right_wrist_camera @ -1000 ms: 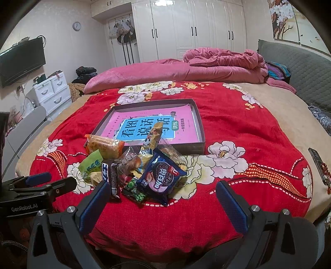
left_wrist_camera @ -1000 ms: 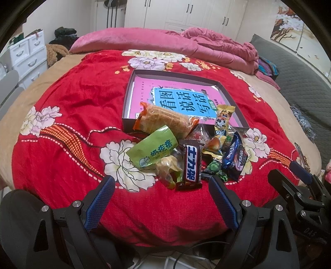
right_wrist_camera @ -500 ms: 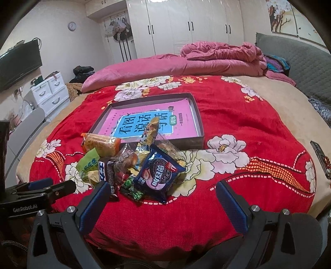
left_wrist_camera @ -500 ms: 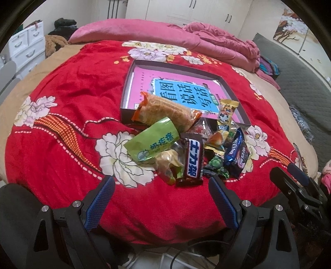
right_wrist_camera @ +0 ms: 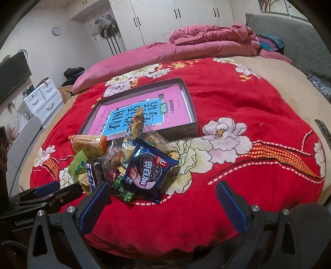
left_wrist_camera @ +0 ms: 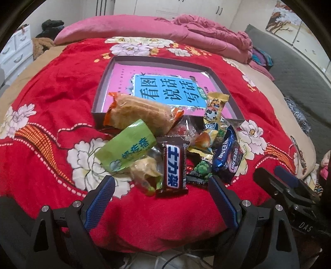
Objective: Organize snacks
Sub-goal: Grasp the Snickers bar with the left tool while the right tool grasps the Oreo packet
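Red floral blanket [left_wrist_camera: 51, 99] covers the bed, with a pink quilt [right_wrist_camera: 206, 43] bunched at the far end and white wardrobes [right_wrist_camera: 165, 16] behind. Compared with a second ago, both cameras have come closer to the bed and tipped downward, so the snack pile [left_wrist_camera: 171, 144] fills more of each view; the snacks themselves have not shifted. The pile lies on the blanket against the near wall of a shallow dark tray [left_wrist_camera: 103, 93], whose floor carries a pink and blue book cover [left_wrist_camera: 165, 91]. An orange cracker pack [left_wrist_camera: 140, 112] and a yellow candy wrapper [left_wrist_camera: 215, 107] lean over the tray's near edge. A green packet [left_wrist_camera: 128, 151], a brown chocolate bar [left_wrist_camera: 173, 167] and a blue cookie pack [right_wrist_camera: 146, 171] lie nearest the cameras. Left claw [left_wrist_camera: 163, 198] hangs wide and empty, the chocolate bar just ahead between its blue pads, not touched. Right claw [right_wrist_camera: 165, 204] is likewise spread wide and empty, with the cookie pack just ahead of its left finger [right_wrist_camera: 93, 207], apart from it.
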